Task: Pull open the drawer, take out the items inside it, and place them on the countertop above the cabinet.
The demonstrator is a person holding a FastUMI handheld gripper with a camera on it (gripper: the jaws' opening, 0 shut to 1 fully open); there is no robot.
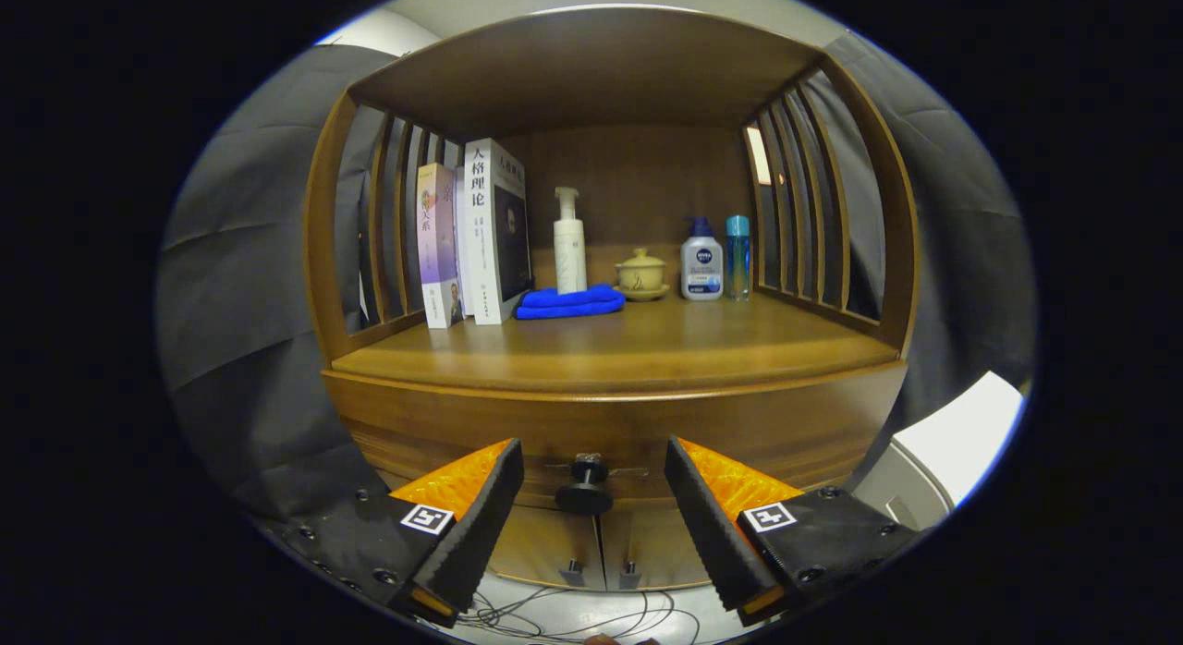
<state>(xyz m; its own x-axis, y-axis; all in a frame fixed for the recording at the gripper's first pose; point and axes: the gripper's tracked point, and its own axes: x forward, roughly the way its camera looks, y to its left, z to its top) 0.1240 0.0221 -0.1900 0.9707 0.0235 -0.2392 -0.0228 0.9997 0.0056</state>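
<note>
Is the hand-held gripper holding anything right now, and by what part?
Nothing. The hand-held gripper is open, its fingers either side of the drawer knob, not touching it.

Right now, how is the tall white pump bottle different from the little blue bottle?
The white pump bottle is taller and stands behind the blue cloth; the blue bottle is shorter, see-through, and sits by the right slats. Both stand upright on the shelf, beyond the open fingers.
</note>
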